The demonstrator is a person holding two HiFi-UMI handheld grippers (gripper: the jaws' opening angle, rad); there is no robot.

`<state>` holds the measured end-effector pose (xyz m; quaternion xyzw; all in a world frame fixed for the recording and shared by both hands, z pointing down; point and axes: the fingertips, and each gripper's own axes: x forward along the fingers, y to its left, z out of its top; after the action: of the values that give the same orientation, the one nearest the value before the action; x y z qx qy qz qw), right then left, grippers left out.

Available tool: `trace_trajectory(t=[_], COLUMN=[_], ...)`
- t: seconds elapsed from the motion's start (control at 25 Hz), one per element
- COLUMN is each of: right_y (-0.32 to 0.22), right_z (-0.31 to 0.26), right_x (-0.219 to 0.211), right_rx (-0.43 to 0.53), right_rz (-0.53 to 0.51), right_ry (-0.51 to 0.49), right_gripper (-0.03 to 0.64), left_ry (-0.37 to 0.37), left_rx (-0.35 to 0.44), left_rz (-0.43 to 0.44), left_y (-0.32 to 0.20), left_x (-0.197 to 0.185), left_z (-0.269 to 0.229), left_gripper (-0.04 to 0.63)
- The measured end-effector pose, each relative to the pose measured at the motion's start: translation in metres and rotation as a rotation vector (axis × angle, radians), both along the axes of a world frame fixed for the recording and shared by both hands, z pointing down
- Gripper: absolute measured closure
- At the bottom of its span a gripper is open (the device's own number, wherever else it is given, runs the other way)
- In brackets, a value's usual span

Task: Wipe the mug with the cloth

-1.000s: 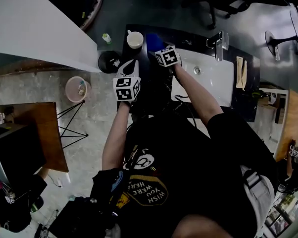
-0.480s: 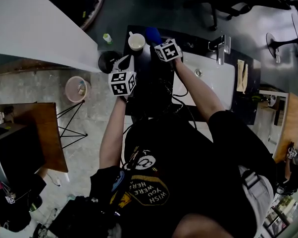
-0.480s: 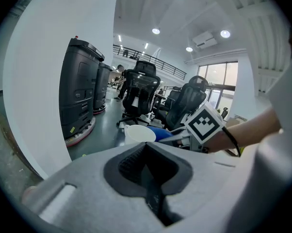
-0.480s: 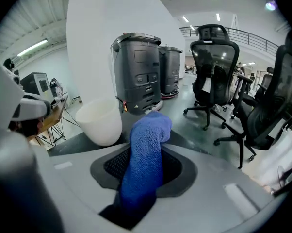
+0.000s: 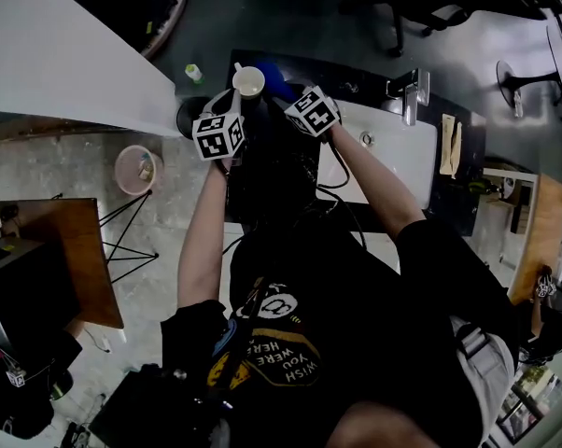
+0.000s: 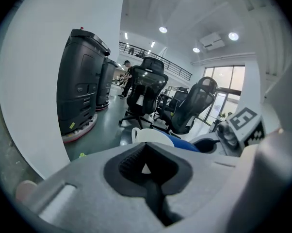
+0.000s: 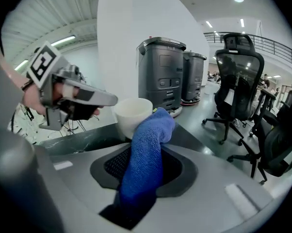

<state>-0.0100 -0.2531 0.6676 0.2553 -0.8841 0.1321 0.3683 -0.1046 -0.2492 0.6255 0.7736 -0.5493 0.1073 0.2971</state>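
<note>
A white mug (image 5: 248, 81) stands at the far left corner of the dark counter (image 5: 356, 71). In the right gripper view the mug (image 7: 132, 116) sits just beyond the jaws. My right gripper (image 5: 292, 97) is shut on a blue cloth (image 5: 279, 84); its jaws have just been closing on it. The cloth (image 7: 146, 164) stands up between the pads, its top leaning against the mug's side. My left gripper (image 5: 231, 103) hovers just left of the mug, jaws together with nothing between them. Its own view shows the mug rim (image 6: 150, 136) over the jaws and the cloth (image 6: 186, 144) beside it.
A white sink basin (image 5: 398, 152) with a faucet (image 5: 407, 90) lies right of the hands. A small green-capped bottle (image 5: 194, 73) and a pink bin (image 5: 136, 168) are on the floor to the left. A white wall (image 5: 66, 63) stands left; office chairs (image 7: 238, 91) stand beyond the counter.
Both grippers have moved toward the mug. The right gripper has taken hold of the blue cloth and raised it; the left gripper has come up beside the mug.
</note>
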Motion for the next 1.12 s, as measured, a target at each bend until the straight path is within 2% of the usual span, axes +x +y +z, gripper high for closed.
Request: trace_trajectory(t=[0.16,0.2,0.36,0.44,0.52,0.64,0.76,0.92,0.96,1.12], right_y=[0.044,0.043,-0.014,-0.037,-0.048,-0.036,0.004,0.057,0.055,-0.006], right_z=[-0.005,-0.005,-0.015,-0.019,-0.015,-0.003,0.0,-0.006,-0.008,-0.019], right_x=[0.004,0.009,0.031,0.022,0.006,-0.007,0.002,0.005,0.007,0.028], right_rx=[-0.025,-0.04,-0.045,-0.014,0.005,-0.019,-0.013,0.011,0.016,0.012], right_rz=[-0.15,-0.139,0.073,0.08,0.027,-0.059,-0.145,-0.31,-0.292,-0.033], right_ry=[-0.035,-0.05,-0.099,-0.065,-0.015,0.022,0.036,0.016,0.001,-0.039], right_gripper=[0.486,0.486,0.486,0.486,0.486,0.485,0.485,0.485,0.485,0.486], left_ry=[0.034,0.028,-0.006,0.0,-0.001,-0.004,-0.004,-0.065,-0.07,-0.04], left_rx=[0.011,0.011,-0.002,-0.004,-0.01,-0.013,-0.029,-0.09,-0.088,-0.068], left_rz=[-0.012,-0.006,-0.004,-0.011,-0.012,-0.017,-0.017,0.039,0.043,0.01], left_y=[-0.002,-0.002,-0.001,-0.001,-0.001,-0.001,0.002,0.009,0.01,0.008], left_x=[-0.001,0.0,0.002,0.001,0.001,0.0,0.002,0.008,0.01,0.007], left_z=[0.001,0.001,0.003,0.004,0.004,0.005,0.008,0.025,0.026,0.021], left_gripper=[0.592,0.592,0.592,0.592,0.592,0.592,0.592,0.592,0.592,0.592])
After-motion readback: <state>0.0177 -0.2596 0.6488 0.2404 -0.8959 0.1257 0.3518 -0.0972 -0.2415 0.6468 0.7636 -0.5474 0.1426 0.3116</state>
